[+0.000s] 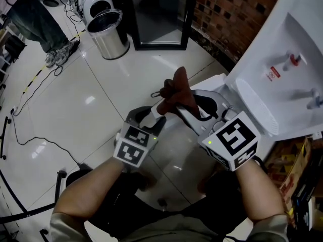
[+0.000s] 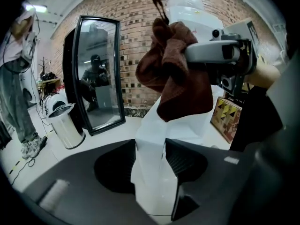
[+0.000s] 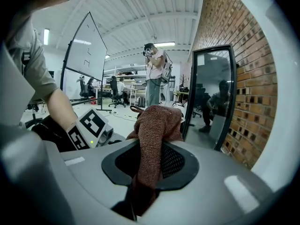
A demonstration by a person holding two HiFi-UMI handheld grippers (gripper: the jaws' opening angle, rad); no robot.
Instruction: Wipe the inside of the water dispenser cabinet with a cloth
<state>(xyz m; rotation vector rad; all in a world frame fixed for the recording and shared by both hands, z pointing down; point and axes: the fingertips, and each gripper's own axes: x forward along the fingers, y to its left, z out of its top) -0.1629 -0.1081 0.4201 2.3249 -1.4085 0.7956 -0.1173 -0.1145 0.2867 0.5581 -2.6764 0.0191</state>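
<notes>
Where the right tool (image 3: 150, 161) clamps: rust-brown terry cloth (image 3: 157, 121), bunched
Left tool (image 2: 150, 165): closed on white plastic cabinet door (image 2: 152, 135)
Nearby: steel bin (image 1: 108, 39), black-framed mirror (image 2: 98, 74), brick wall (image 1: 232, 14)

No readable text. Dispenser (image 1: 303, 34) has a small red label (image 1: 273, 73) by the taps (print too tiny). Left cube (image 1: 133, 147) and right cube (image 1: 234, 139) carry only black-and-white square markers, no letters.

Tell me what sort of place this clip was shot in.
Probably an open-plan office or lab workspace: a whiteboard and office chairs stand across the floor, and a water dispenser stands by a brick wall.
</notes>
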